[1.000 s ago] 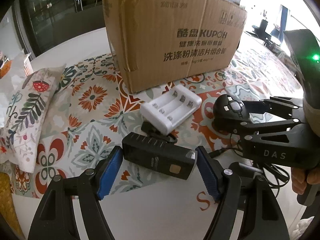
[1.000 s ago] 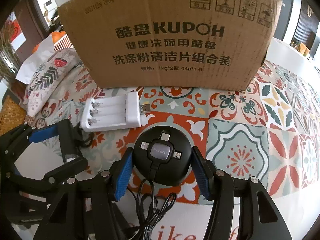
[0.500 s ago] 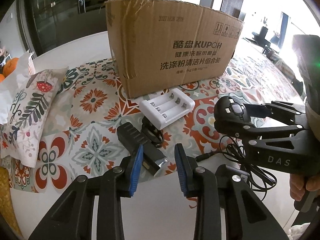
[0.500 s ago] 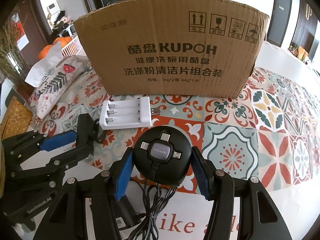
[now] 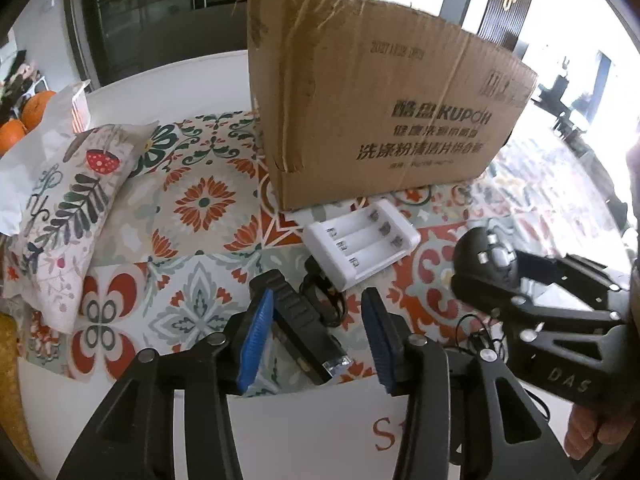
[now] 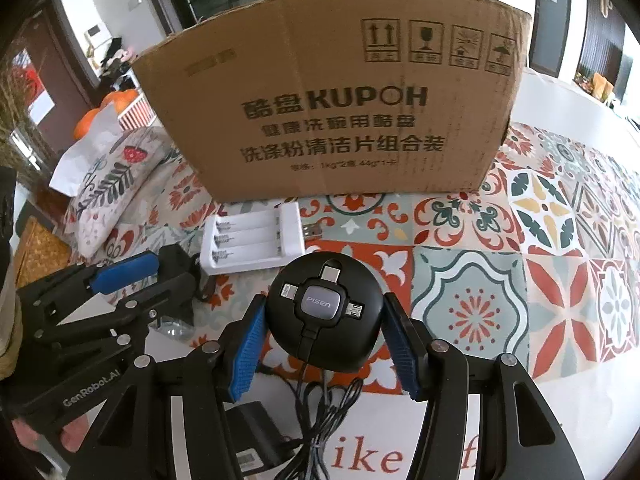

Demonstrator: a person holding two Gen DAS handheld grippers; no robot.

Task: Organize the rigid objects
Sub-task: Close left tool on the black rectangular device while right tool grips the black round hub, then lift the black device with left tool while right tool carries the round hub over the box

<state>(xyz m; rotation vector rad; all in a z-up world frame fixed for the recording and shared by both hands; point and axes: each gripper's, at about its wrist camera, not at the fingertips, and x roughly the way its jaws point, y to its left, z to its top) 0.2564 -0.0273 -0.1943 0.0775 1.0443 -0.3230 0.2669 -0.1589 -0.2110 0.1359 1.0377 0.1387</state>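
Observation:
My right gripper (image 6: 324,334) is shut on a round black charger hub (image 6: 325,316) and holds it above the patterned cloth, its cable hanging below. The hub also shows in the left wrist view (image 5: 486,268). My left gripper (image 5: 316,340) is open around a black rectangular light (image 5: 306,330) that lies on the cloth between its jaws, close to the left blue pad. A white battery charger (image 5: 362,242) lies just in front of the cardboard box (image 5: 372,100); it also shows in the right wrist view (image 6: 252,246).
A patterned cushion (image 5: 64,212) and oranges (image 5: 24,120) are at the left. A black power adapter (image 6: 252,436) and loose cable (image 6: 320,412) lie on the white table near the front edge. The box (image 6: 340,112) stands behind everything.
My left gripper narrowed its opening and turned, so the black light now lies lengthwise between its jaws. Both grippers rose and drew back from the box; the right one kept the hub.

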